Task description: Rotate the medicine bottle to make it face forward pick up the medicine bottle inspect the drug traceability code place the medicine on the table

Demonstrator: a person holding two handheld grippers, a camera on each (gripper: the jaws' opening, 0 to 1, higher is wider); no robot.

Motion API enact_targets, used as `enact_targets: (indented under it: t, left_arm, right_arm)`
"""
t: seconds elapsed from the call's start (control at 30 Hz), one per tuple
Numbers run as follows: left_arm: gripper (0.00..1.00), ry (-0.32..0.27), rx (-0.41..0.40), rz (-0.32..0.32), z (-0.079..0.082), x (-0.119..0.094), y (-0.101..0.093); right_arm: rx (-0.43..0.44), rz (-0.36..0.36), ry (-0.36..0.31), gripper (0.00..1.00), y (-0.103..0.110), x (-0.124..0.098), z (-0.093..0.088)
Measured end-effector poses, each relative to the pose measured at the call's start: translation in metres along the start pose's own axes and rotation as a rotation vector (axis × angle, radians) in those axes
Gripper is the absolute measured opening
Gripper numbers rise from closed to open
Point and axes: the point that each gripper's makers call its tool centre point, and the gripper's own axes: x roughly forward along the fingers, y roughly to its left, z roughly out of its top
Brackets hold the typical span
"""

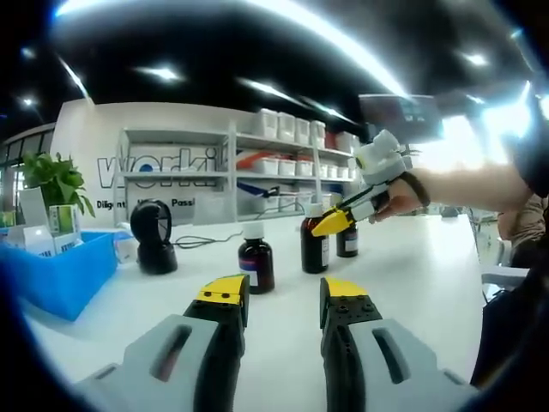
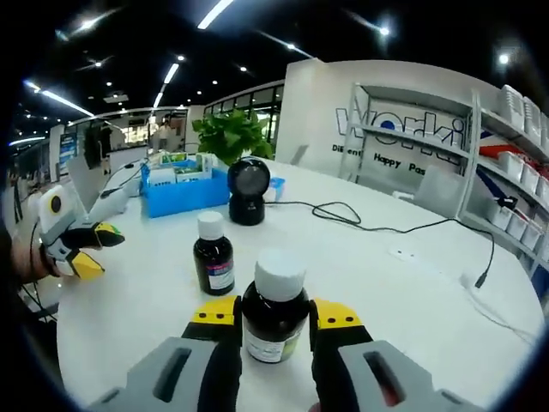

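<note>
Standing upright on the white desk [image 2: 412, 283], the bottle [image 2: 274, 316] has its long axis vertical and its white cap on top. It's dark brown glass with a pale label low on the body, though the print is too small to read, so I can't tell which way it faces. The right gripper [image 2: 273, 319] has both yellow-tipped jaws pressed against its sides, which hide the edges of the label. A second bottle [image 2: 214, 254] stands just behind it, with a black scanner [image 2: 248, 190] and blue bin [image 2: 184, 190] further back.

From the left gripper view, the left gripper [image 1: 285, 296] sits wide apart over bare desk, nothing between the jaws. A third bottle [image 1: 347, 241] is mostly hidden behind the held one.
</note>
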Motion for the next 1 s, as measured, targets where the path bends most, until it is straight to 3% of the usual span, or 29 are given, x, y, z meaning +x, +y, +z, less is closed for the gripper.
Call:
enact_targets:
  t: [0.33, 0.8, 1.0]
  left_arm:
    - [0.25, 0.001, 0.003, -0.004, -0.0002, -0.0006, -0.0013]
    - [0.25, 0.002, 0.004, -0.004, -0.0003, -0.0012, -0.0019]
    - [0.25, 0.000, 0.003, -0.004, 0.0001, -0.0016, -0.0022]
  right_arm:
    - [0.055, -0.119, -0.026, 0.26, 0.0055, -0.0040, -0.0016]
    - [0.134, -0.352, -0.050, 0.26, -0.0018, 0.0007, -0.0010]
    - [0.150, -0.389, -0.061, 0.26, -0.0041, 0.0017, -0.0002]
